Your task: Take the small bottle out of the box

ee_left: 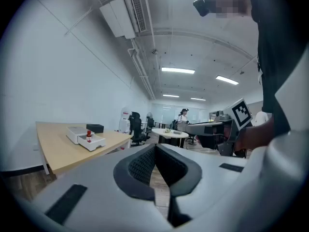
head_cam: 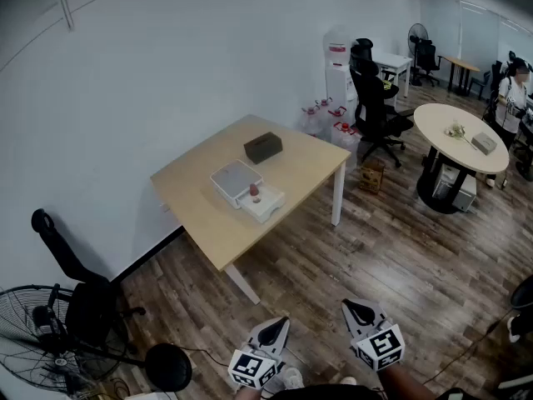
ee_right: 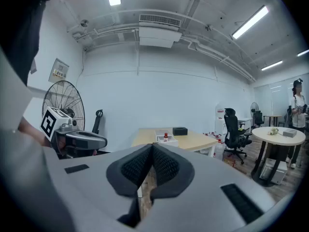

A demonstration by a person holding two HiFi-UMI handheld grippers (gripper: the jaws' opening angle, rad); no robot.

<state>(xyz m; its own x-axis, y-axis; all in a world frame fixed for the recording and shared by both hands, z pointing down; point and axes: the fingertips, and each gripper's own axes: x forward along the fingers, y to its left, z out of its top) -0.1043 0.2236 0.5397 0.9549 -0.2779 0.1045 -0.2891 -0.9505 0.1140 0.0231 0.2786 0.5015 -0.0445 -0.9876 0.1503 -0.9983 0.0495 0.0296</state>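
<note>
At the bottom edge of the head view the two grippers are held low over the wooden floor [head_cam: 350,248], side by side and well short of the desk. The left hand-held gripper [head_cam: 281,323] has its jaws pressed together with nothing between the ribbed pads. The right hand-held gripper [head_cam: 351,307] is likewise fully closed and empty. Each carries its marker cube at the rear, nearest the person.

In the lower left of the head view stand a floor fan [head_cam: 33,340] and a black chair [head_cam: 79,294] against the white wall.

Toward the middle of the frame stands the light wooden desk [head_cam: 208,223] with white legs. On its top, near the centre, lies a white box [head_cam: 268,206], open, with its flat lid part [head_cam: 235,177] touching it on the wall side. The small bottle [head_cam: 254,191], red-capped, stands upright in the box, at the side next to the lid. Farther back on the desk, apart from the white box, sits a dark rectangular box [head_cam: 262,147].

Beyond the desk's far corner are large water bottles [head_cam: 321,119] on the floor, a water dispenser [head_cam: 337,65], a cardboard box [head_cam: 372,176] and a black office chair [head_cam: 375,107]. At the upper right stands a round table [head_cam: 454,140], with a person [head_cam: 510,98] just behind it.
</note>
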